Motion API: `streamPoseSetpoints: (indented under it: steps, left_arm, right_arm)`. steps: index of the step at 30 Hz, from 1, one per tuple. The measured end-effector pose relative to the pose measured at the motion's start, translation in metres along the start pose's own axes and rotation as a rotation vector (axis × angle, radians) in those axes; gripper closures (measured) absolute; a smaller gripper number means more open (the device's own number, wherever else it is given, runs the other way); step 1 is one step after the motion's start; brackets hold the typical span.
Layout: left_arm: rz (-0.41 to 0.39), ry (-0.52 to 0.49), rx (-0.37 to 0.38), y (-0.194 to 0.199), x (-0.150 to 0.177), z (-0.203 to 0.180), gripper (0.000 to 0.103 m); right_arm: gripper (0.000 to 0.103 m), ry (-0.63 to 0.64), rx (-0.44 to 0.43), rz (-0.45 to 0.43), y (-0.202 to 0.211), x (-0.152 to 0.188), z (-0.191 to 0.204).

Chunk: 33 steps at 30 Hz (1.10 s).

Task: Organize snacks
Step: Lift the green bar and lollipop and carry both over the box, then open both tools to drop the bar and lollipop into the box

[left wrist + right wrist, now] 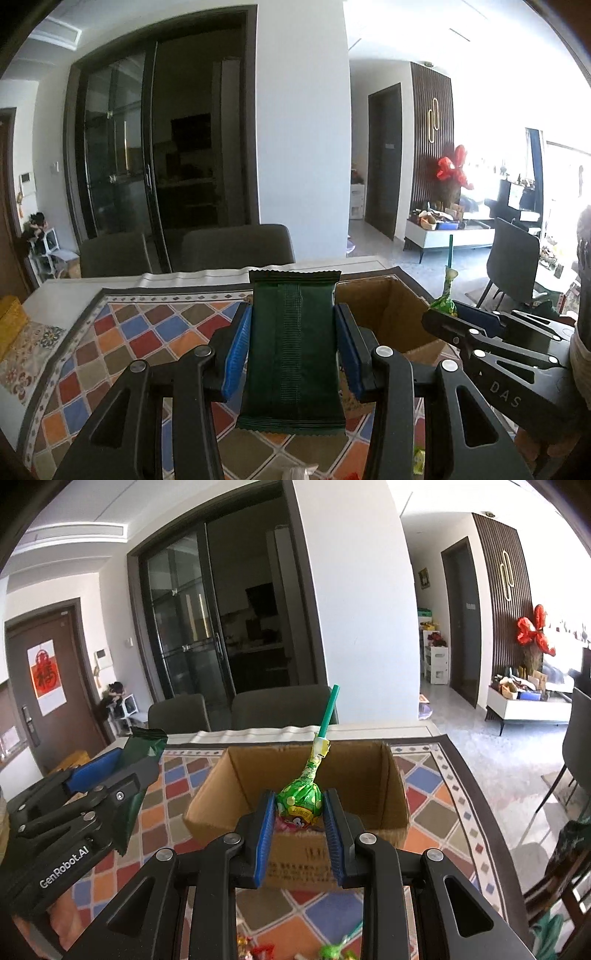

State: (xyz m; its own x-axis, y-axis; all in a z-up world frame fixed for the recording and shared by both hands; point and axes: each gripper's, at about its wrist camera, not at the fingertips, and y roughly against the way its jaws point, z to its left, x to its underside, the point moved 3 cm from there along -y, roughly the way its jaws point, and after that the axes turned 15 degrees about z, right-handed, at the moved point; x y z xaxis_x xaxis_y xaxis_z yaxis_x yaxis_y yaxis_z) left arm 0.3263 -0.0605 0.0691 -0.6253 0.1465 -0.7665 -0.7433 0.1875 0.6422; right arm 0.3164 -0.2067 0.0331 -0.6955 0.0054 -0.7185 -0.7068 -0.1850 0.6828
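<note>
My left gripper (293, 323) is shut on a dark green snack packet (291, 350), held upright above the patterned tablecloth (140, 332). The same packet (142, 753) and left gripper (122, 771) show at the left of the right wrist view. My right gripper (300, 805) is shut on a green-wrapped lollipop (299, 799) whose teal stick points up and away. It hangs in front of an open cardboard box (391, 775). In the left wrist view the box (391, 314) stands just right of the packet, with the right gripper (448, 314) and lollipop (445, 301) beside it.
Loose snacks (258, 950) and another green lollipop (332, 950) lie on the cloth near the bottom edge. Two grey chairs (280, 705) stand behind the table. A yellow box (11, 325) rests at the table's left end. A dark chair (513, 258) stands to the right.
</note>
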Motion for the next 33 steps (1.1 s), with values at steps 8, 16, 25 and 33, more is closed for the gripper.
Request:
streamPoseSetpoints:
  steps: [8, 16, 25, 33]
  left_arm:
    - [0.043, 0.003, -0.003, -0.034, -0.02, 0.004, 0.059]
    - [0.105, -0.006, 0.018, -0.066, -0.029, 0.0, 0.059]
    - [0.18, -0.042, 0.035, -0.086, -0.024, -0.008, 0.047]
    - [0.179, -0.028, -0.008, -0.061, -0.005, -0.006, 0.043]
  right_arm:
    - [0.076, -0.012, -0.006, 0.07, -0.03, -0.019, -0.008]
    - [0.076, -0.018, 0.012, 0.124, -0.053, -0.028, -0.015]
    - [0.062, -0.035, 0.031, 0.144, -0.066, -0.032, -0.024]
    - [0.058, -0.019, 0.055, 0.105, -0.049, -0.021, -0.019]
